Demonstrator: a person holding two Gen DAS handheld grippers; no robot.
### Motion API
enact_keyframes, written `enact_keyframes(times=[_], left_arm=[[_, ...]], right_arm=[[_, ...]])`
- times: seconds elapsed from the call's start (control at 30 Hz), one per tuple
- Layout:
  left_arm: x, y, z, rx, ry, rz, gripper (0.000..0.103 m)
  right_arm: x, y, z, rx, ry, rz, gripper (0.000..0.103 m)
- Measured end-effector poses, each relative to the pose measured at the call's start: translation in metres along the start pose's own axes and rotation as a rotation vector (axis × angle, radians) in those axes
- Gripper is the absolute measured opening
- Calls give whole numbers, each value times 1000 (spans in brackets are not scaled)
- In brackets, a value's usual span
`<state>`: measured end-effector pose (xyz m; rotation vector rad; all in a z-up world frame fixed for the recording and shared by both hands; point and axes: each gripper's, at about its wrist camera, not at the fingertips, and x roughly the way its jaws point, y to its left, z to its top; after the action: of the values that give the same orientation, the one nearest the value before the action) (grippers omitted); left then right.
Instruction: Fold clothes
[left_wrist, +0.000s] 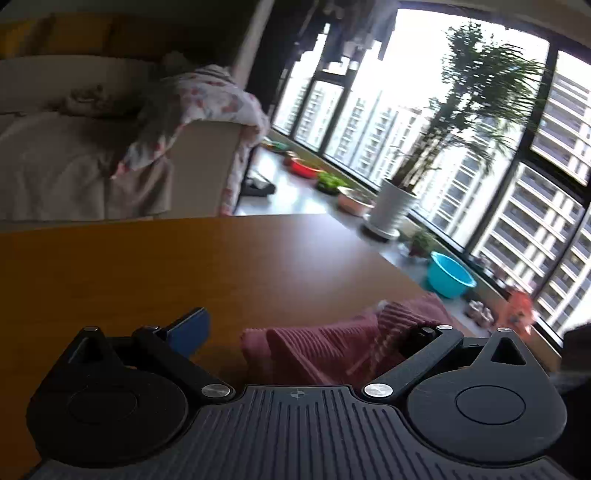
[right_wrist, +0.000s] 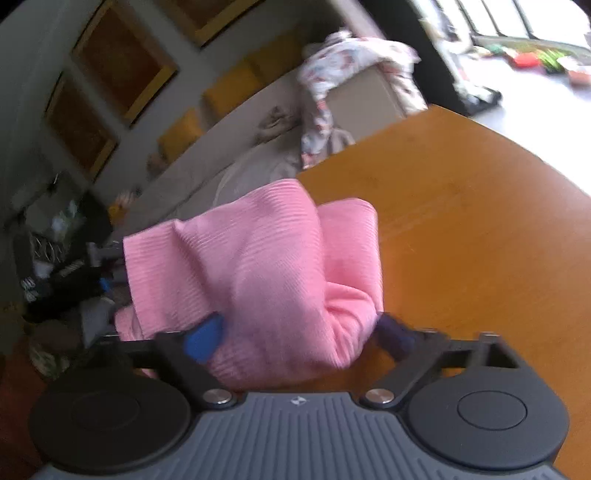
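A pink ribbed garment (right_wrist: 258, 273) is seen bunched at the near edge of a wooden table (right_wrist: 461, 221), part of it hanging past the table's left side. It lies between the blue-padded fingers of the right gripper (right_wrist: 295, 336), which are spread fairly wide; whether the pads press on the cloth cannot be told. The left gripper (left_wrist: 295, 332) is spread wide, with the same garment (left_wrist: 332, 350) lying loose between its fingers. Along the window sill a turquoise basin (left_wrist: 448, 275) appears empty, a red basin (left_wrist: 304, 168) is blurred, and a white pot (left_wrist: 391, 206) holds a tall palm.
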<state>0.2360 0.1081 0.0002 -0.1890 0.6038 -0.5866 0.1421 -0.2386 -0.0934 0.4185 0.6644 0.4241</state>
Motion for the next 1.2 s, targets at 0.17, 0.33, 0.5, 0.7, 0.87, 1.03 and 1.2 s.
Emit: enact_keyframes(times=[0.17, 0.33, 0.5, 0.7, 0.87, 1.03, 1.2], left_arm=[[-30, 2, -1, 15, -13, -112, 103], [-20, -5, 3, -20, -29, -216, 103], [51, -8, -3, -109, 76, -233, 103], [92, -4, -27, -174, 148, -276, 83], [61, -17, -53, -180, 104, -254, 84], [15, -32, -85, -193, 33, -223, 93], [-27, -15, -98, -335, -158, -171, 98]], right_arm=[[16, -9, 49, -127, -147, -261, 77], [11, -29, 52, 113, -204, -113, 96], [14, -40, 29, 178, -150, -93, 96], [24, -56, 26, 166, -63, 52, 68], [71, -26, 51, 13, 23, 145, 69], [110, 25, 70, -198, 41, 148, 76], [73, 46, 64, -281, -197, 87, 83]])
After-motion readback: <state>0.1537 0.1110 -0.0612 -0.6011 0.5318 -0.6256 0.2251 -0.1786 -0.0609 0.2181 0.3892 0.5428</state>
